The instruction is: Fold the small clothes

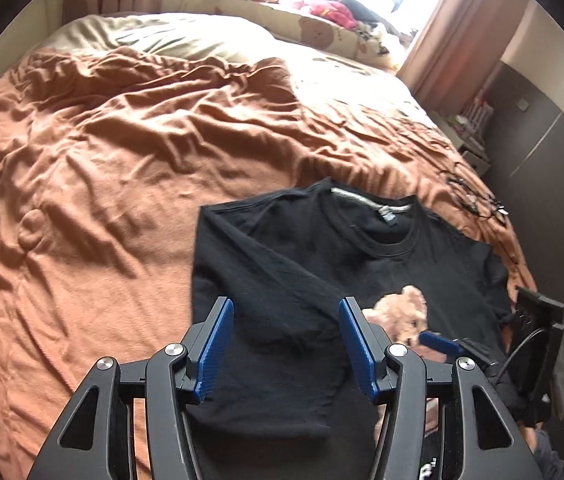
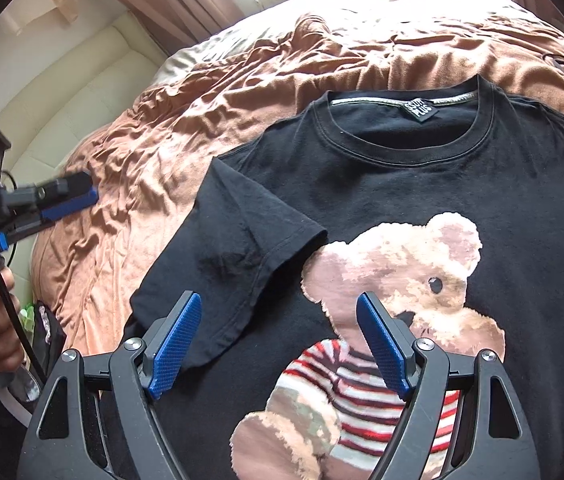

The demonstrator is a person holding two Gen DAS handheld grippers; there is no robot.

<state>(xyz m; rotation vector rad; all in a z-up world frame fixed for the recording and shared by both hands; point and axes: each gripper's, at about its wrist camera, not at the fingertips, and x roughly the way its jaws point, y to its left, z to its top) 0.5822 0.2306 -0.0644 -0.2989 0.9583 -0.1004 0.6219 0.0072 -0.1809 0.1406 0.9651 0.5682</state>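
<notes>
A black T-shirt (image 2: 381, 184) with a teddy bear print (image 2: 393, 280) lies face up on the brown bedspread (image 2: 162, 128), collar away from me. Its left sleeve (image 2: 238, 248) is folded inward over the chest, next to the bear. My right gripper (image 2: 282, 336) is open and empty, hovering over the sleeve hem and the bear print. My left gripper (image 1: 285, 344) is open and empty, above the folded sleeve (image 1: 282, 312) of the shirt (image 1: 421, 256). The left gripper also shows in the right wrist view (image 2: 70, 200), off the shirt's left side over the bedspread.
The rumpled brown bedspread (image 1: 122, 160) covers the bed to the left and beyond the shirt. Pillows and plush toys (image 1: 313, 4) sit at the head of the bed. Tangled dark cables (image 1: 473, 196) lie on the bed's right edge. A cream padded wall (image 2: 70, 92) is at left.
</notes>
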